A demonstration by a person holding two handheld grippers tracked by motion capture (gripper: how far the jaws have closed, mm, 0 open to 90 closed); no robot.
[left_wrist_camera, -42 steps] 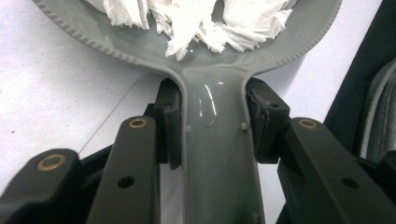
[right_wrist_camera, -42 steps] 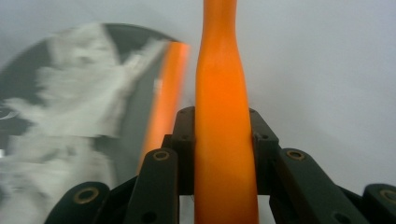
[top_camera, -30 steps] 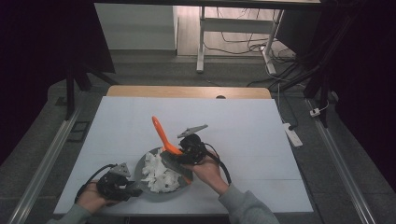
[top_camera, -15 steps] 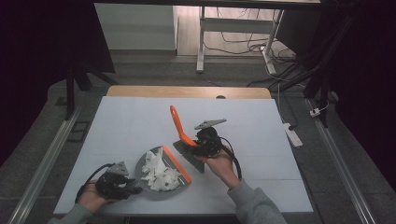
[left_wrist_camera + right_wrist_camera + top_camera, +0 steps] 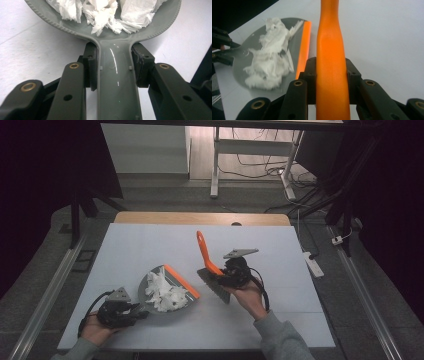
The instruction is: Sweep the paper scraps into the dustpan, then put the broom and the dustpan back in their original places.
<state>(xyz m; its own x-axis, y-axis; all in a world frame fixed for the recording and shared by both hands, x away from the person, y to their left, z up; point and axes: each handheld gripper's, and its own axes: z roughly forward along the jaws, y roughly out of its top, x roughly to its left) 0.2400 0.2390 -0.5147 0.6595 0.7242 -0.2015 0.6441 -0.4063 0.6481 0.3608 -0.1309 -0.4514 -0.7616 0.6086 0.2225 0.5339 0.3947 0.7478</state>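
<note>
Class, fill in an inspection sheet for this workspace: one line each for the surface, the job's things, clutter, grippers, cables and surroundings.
Surface: white table top, wooden strip at its far edge.
Job's things: grey dustpan with orange lip, holding crumpled white paper scraps; brush with orange handle, lifted right of the pan.
Clutter: nothing seen.
Grippers: left gripper shut on the dustpan handle; right gripper shut on the brush handle.
Cables: black cable loops from the left gripper; another by the right hand.
Surroundings: desk legs, floor wires, white power strip.
</note>
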